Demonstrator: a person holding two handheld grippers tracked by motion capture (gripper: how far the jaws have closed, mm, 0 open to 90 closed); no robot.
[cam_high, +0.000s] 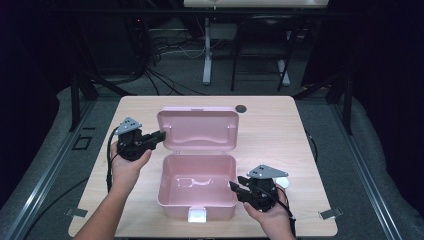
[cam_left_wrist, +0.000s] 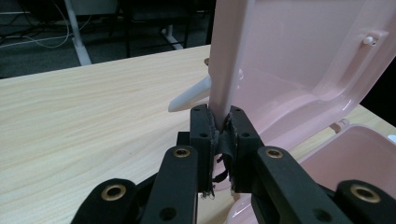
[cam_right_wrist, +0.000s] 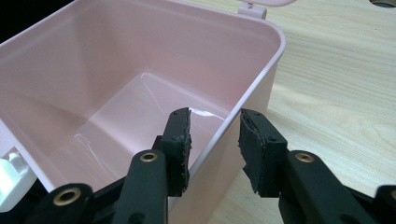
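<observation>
I could not see the bottom of my arms, cut off at the picture's edge. The pink box (cam_high: 197, 186) sat mid-table, its lid (cam_high: 198, 129) up. My left gripper (cam_left_wrist: 219, 122) pinched the lid's edge tight. My right gripper (cam_right_wrist: 215, 140) was spread, one jaw on each side of the box's wall.

A light wood-grain desk (cam_high: 280, 125) carries a pink box (cam_high: 197, 197), which sits near the front edge, a little left of centre, its lid (cam_high: 198, 129) standing open at the back. A small dark round spot (cam_high: 241, 108) shows near the far edge, just beyond the lid. A small white object (cam_high: 281, 183) lies right of the box
</observation>
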